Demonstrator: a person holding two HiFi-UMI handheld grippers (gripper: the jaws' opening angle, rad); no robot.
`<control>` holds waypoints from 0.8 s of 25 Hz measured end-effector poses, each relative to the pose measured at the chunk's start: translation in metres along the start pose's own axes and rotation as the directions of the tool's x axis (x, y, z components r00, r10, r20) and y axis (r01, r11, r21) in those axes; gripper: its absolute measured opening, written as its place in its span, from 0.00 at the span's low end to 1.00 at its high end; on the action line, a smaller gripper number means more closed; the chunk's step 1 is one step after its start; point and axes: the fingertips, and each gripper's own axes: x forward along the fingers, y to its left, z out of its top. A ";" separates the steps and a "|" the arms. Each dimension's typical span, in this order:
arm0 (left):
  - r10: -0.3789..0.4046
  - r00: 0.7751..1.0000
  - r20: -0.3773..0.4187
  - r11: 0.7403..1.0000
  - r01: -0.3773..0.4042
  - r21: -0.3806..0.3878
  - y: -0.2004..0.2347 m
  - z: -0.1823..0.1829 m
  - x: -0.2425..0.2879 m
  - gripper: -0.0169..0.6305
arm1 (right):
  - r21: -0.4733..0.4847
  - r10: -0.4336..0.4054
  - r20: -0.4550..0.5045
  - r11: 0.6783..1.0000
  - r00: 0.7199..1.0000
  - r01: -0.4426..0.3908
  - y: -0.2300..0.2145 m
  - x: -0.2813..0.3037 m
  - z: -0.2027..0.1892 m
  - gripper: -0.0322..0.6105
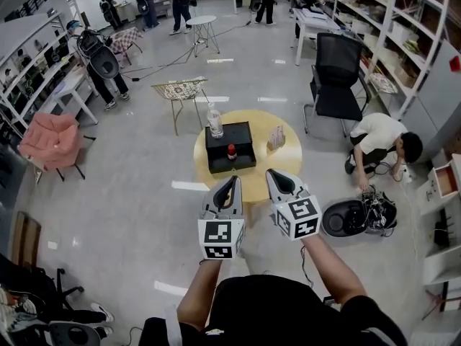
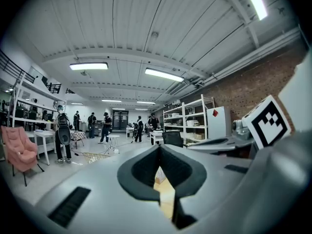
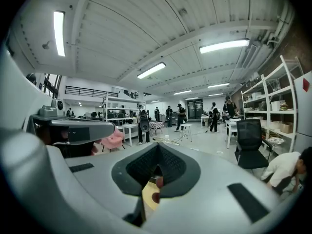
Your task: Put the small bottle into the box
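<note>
Small bottle (image 1: 232, 151), red-topped, stands upright at the near middle of the black box (image 1: 241, 134), which sits on the round yellow surface (image 1: 284, 161). From the head view I cannot tell whether the bottle rests on the box's top or down inside it. A taller clear bottle (image 1: 215, 121) stands at the box's far left corner. A small pale carton (image 1: 276, 137) stands on the surface just right of the box, not touching it.

Both tools hang in the air side by side over the near edge of the surface, short of the box, with their tips towards it and their marker cubes towards the person. The left tool (image 1: 232, 182) has its jaws pressed together with nothing between them (its own view shows only a sliver of yellow through the slit). The right tool (image 1: 278, 176) is closed and empty too. Through its slit a strip of the yellow surface and a spot of red show.

A black office chair (image 1: 338, 78) stands to the right beyond the surface. Near it a person (image 1: 380, 139) crouches on the floor.
</note>
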 end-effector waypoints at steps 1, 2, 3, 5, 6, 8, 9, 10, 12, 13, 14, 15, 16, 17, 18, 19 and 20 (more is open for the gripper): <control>0.002 1.000 -0.002 1.000 -0.002 0.000 -0.003 -0.001 -0.003 0.04 | 0.001 0.000 0.002 1.000 1.000 0.000 0.001 -0.005 0.000 0.05; 0.005 1.000 -0.004 1.000 -0.005 -0.001 -0.006 -0.001 -0.006 0.04 | 0.001 -0.002 0.003 1.000 1.000 0.002 0.001 -0.010 0.000 0.05; 0.006 1.000 -0.004 1.000 -0.006 -0.002 -0.010 -0.001 -0.009 0.04 | 0.000 -0.003 0.005 1.000 1.000 0.003 0.001 -0.015 0.000 0.05; 0.007 1.000 0.002 1.000 -0.007 -0.002 -0.017 0.000 -0.015 0.04 | -0.001 -0.005 0.007 1.000 1.000 0.005 0.001 -0.024 -0.001 0.05; 0.007 1.000 0.005 1.000 -0.007 -0.001 -0.020 0.000 -0.018 0.04 | -0.003 -0.005 0.009 1.000 1.000 0.005 0.001 -0.028 -0.002 0.05; 0.011 1.000 0.009 1.000 -0.011 0.002 -0.025 0.001 -0.023 0.04 | -0.007 -0.006 0.010 1.000 1.000 0.006 0.000 -0.035 -0.003 0.05; 0.014 1.000 0.009 1.000 -0.014 0.002 -0.027 0.000 -0.026 0.04 | -0.007 -0.007 0.010 1.000 1.000 0.007 0.000 -0.038 -0.004 0.05; 0.016 1.000 0.009 1.000 -0.016 0.001 -0.030 -0.001 -0.029 0.04 | -0.007 -0.007 0.012 1.000 1.000 0.007 -0.001 -0.042 -0.005 0.05; 0.021 1.000 0.014 1.000 -0.021 0.001 -0.032 -0.001 -0.034 0.04 | -0.013 -0.005 0.018 1.000 1.000 0.005 0.002 -0.049 -0.004 0.05; 0.022 1.000 0.018 1.000 -0.022 0.002 -0.033 0.000 -0.036 0.04 | -0.017 -0.004 0.023 1.000 1.000 0.005 0.003 -0.051 -0.003 0.05; 0.022 1.000 0.021 1.000 -0.022 0.005 -0.034 0.002 -0.038 0.04 | -0.021 -0.004 0.027 1.000 1.000 0.005 0.004 -0.052 -0.001 0.05; 0.022 0.999 0.024 1.000 -0.022 0.008 -0.035 0.004 -0.040 0.04 | -0.022 -0.004 0.031 1.000 1.000 0.005 0.004 -0.054 0.000 0.05; 0.021 0.999 0.027 1.000 -0.021 0.011 -0.038 0.005 -0.041 0.04 | -0.020 -0.005 0.034 1.000 0.999 0.006 0.003 -0.056 0.001 0.05; 0.021 0.999 0.029 1.000 -0.021 0.014 -0.040 0.006 -0.043 0.04 | -0.018 -0.005 0.036 1.000 0.999 0.006 0.003 -0.058 0.002 0.05; 0.021 0.999 0.031 1.000 -0.021 0.017 -0.041 0.007 -0.044 0.04 | -0.017 -0.005 0.039 1.000 0.999 0.006 0.003 -0.060 0.003 0.05; 0.021 0.999 0.033 1.000 -0.021 0.019 -0.043 0.009 -0.045 0.04 | -0.017 -0.006 0.041 1.000 0.999 0.006 0.003 -0.062 0.004 0.05; 0.021 0.999 0.036 1.000 -0.022 0.022 -0.044 0.010 -0.047 0.04 | -0.018 -0.006 0.044 1.000 0.999 0.006 0.003 -0.063 0.004 0.05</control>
